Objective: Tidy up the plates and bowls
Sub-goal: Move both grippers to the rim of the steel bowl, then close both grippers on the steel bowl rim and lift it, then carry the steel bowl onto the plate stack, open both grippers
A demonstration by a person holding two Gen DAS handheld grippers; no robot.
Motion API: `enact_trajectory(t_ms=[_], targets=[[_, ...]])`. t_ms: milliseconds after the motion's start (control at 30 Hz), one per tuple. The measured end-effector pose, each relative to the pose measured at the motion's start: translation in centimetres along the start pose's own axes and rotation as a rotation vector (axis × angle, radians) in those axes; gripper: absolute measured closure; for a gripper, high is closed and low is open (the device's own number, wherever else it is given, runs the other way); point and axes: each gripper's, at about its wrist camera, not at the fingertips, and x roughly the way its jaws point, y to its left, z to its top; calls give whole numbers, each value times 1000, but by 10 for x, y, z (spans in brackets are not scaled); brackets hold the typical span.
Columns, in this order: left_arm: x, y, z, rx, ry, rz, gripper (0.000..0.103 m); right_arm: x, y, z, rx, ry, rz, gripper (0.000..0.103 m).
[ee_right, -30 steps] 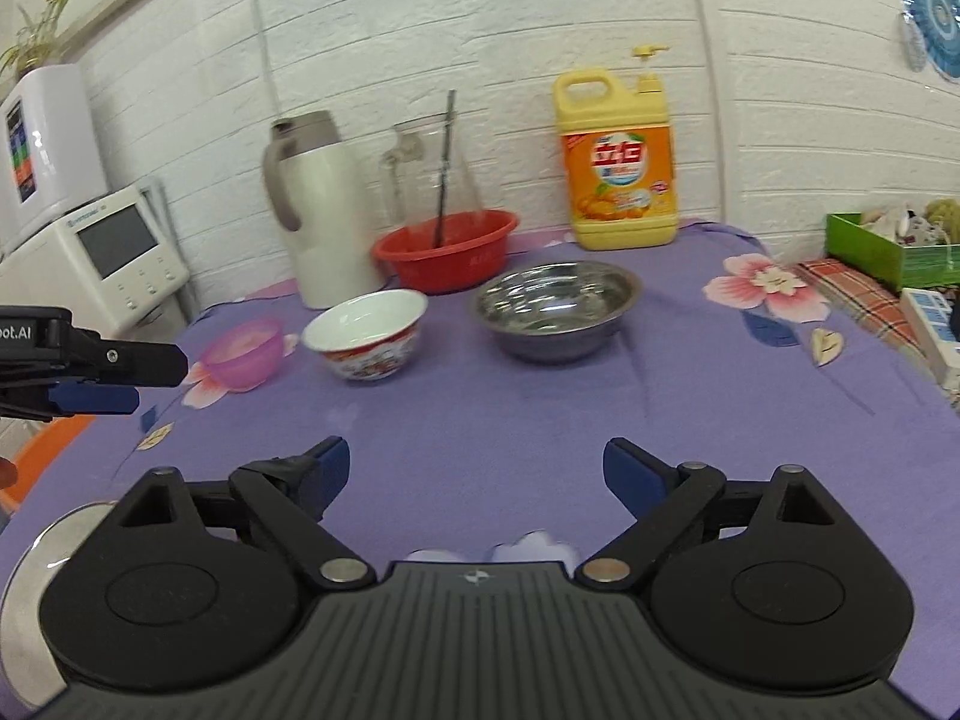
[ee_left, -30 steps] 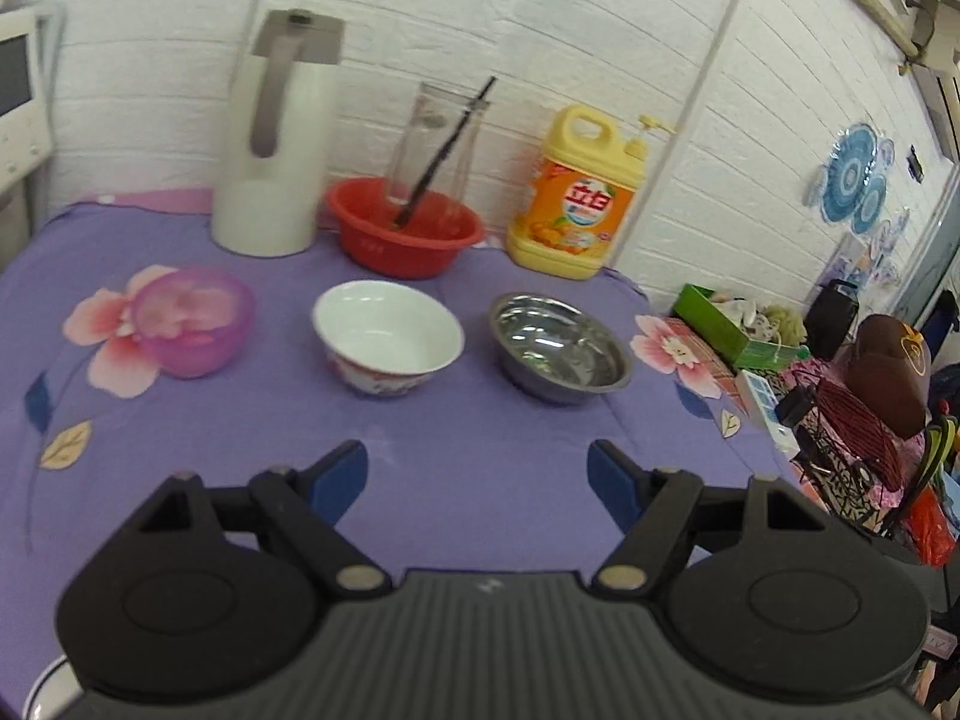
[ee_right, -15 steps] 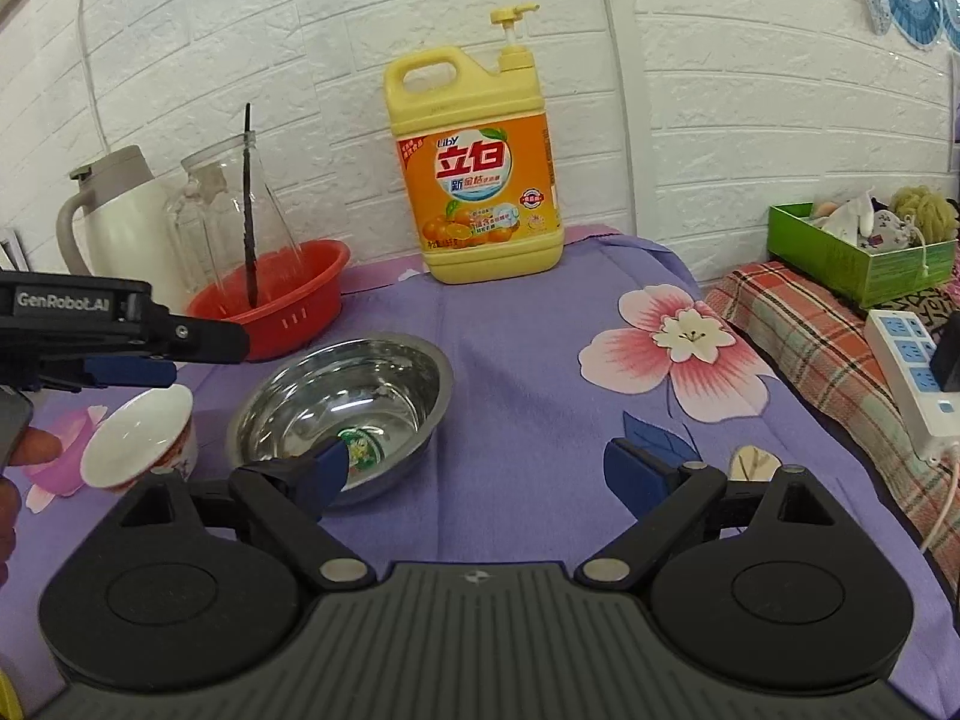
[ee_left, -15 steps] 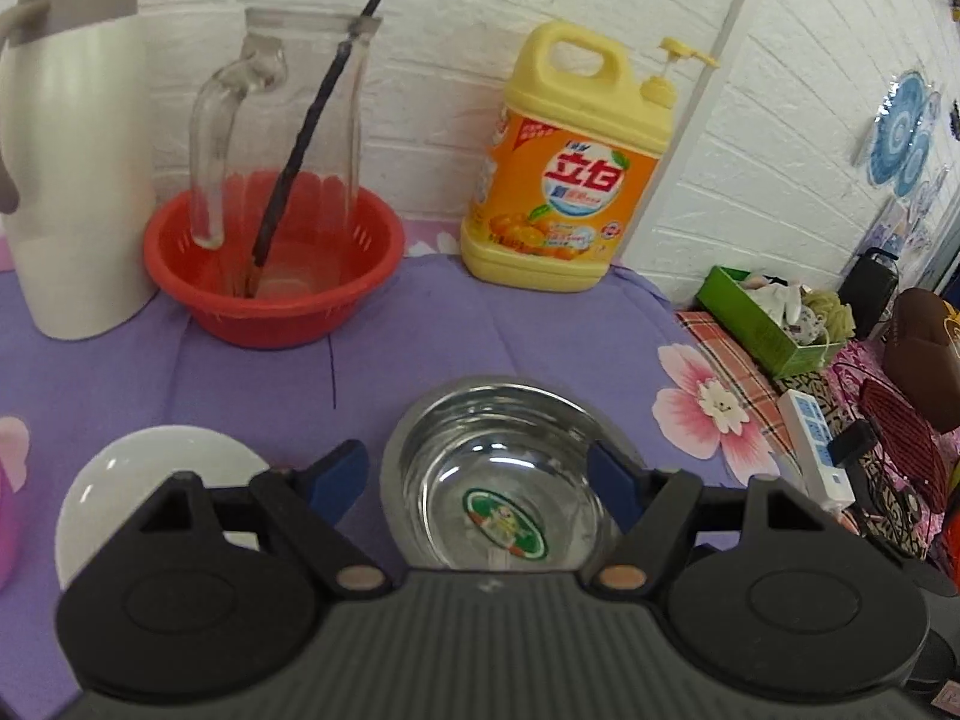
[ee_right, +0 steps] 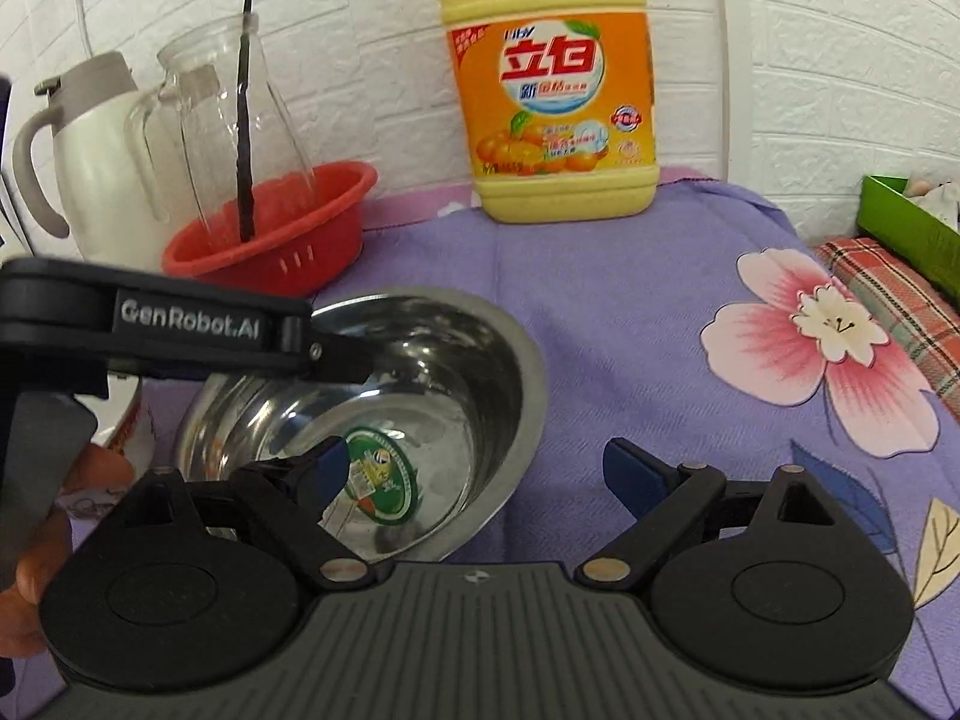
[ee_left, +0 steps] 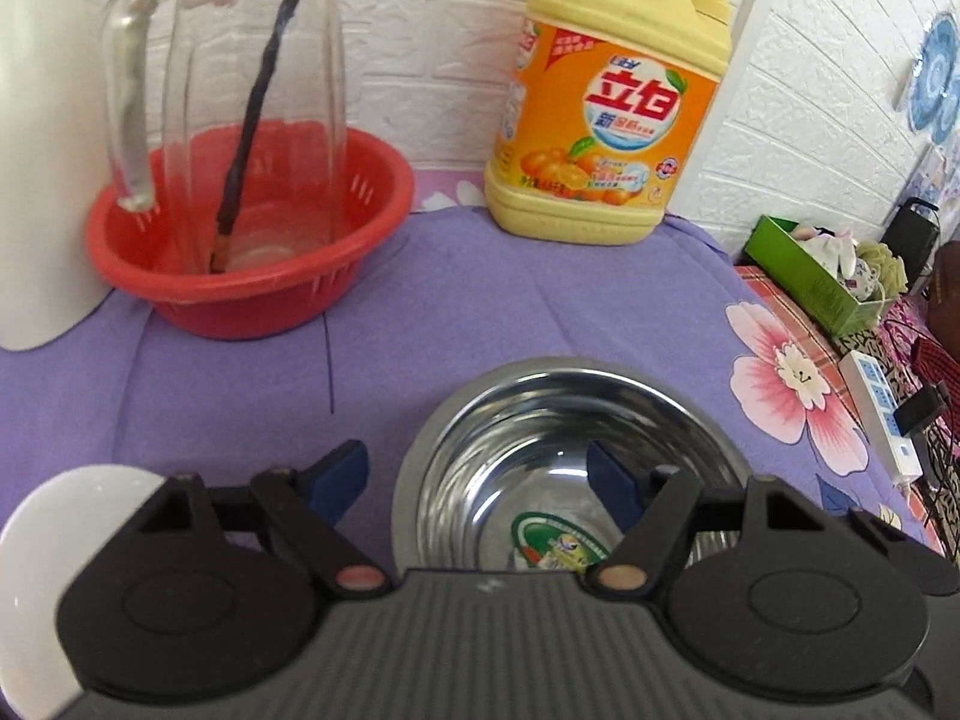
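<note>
Evidently both grippers are straddling opposite rims of the stainless steel bowl (ee_right: 384, 414), left gripper (ee_left: 477, 474) and right gripper (ee_right: 474, 471) spread, gripping nothing; it is looking light, rigid, slippery, so its thin rim is probably the best hold.

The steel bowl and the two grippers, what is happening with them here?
A person holds a gripper in each hand over a purple cloth. Both are open and hold nothing. The left gripper straddles the left rim of the steel bowl; the right gripper straddles its right rim. The pads do not press on it yet. A white bowl stands left of it. A red basket, a glass jug and a detergent bottle stand behind.
</note>
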Motion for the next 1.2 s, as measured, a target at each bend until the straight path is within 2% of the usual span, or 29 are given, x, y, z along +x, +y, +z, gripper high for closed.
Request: enact_trajectory(t_ms=[200,267,300,333,367,400,467,733,933,1200], targets=[[18,0,6,40,34,4,32,-1,3,-2,-19,-24,-15,0],[23,-1,5,58,56,3,44,-1,4,-2,-28,-34,-29,0],[25,-1,4,62,70,-1,53,-2,5,-3,-42,-41,-32,0],[24,-3,3,84,60,17,67,-2,7,-3,-64,-47,-31,10],[23,-6,1,101,67,36,70,-2,8,-4,-71,-47,-22,41],[22,-6,1,95,74,46,72,-3,9,-4,-75,-45,-21,46],[16,-5,0,65,77,40,75,-3,12,-4,-102,-38,-30,46],[-44,-20,-17,23,66,-27,76,-41,12,-15,19,-3,31,46],[-110,-46,-65,19,48,-64,76,-107,30,-48,-11,-17,0,45],[-184,-64,-157,22,40,-80,76,-189,43,-121,-37,-27,-9,42]])
